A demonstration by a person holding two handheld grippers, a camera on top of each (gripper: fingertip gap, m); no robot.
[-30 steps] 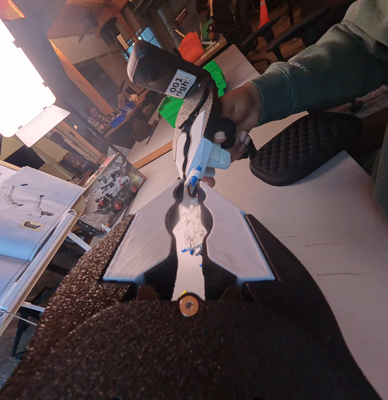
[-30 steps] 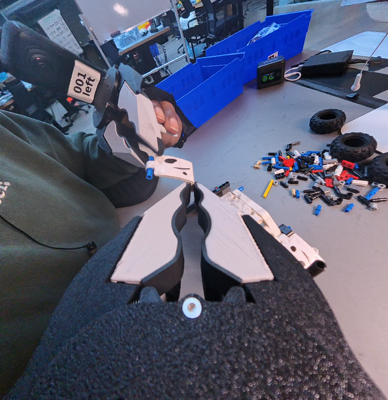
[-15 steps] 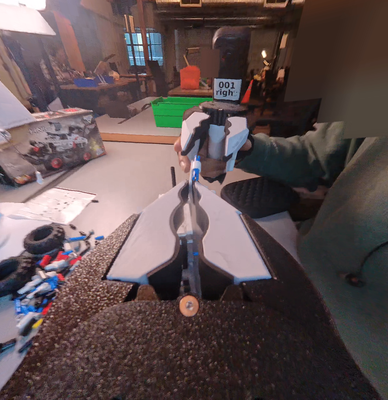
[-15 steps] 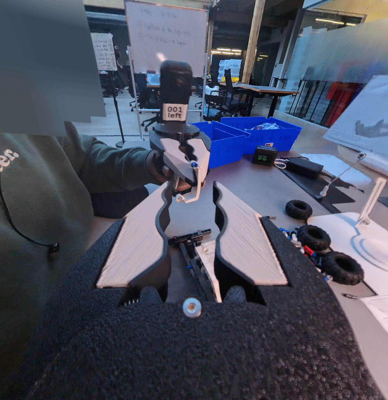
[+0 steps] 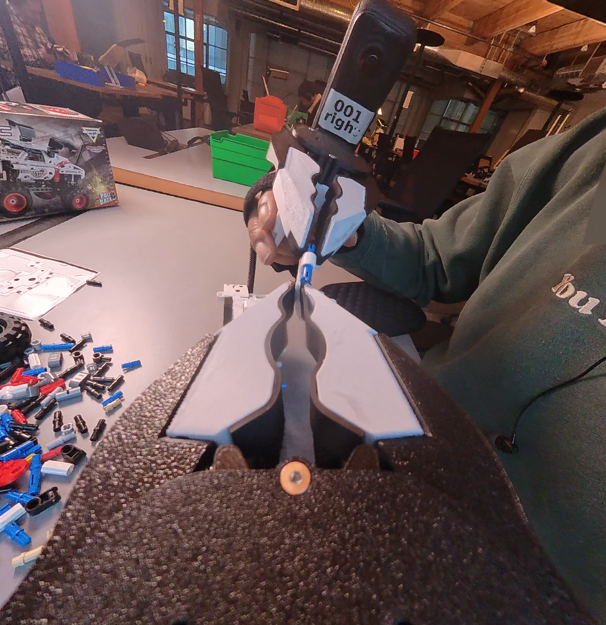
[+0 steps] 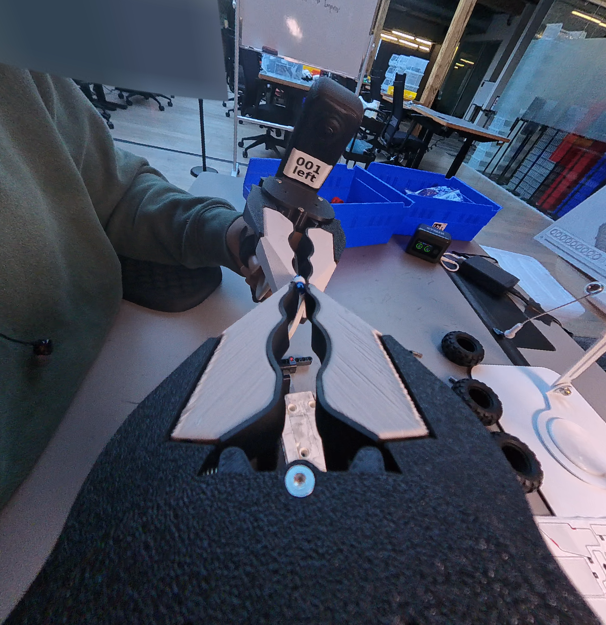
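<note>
Pinching one white piece [image 5: 299,287], left claw [image 5: 298,287] clamped, right claw [image 6: 299,290] clamped on its blue-pinned end, contact partly hidden.

Warm indoor light in one view, cooler in the other; wide-angle edges bend.

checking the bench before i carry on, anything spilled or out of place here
Nothing looks damaged. Small loose pieces lie scattered across the table beside a black tyre, more a working pile than a spill. Both grippers meet on a small white and blue part.
</note>
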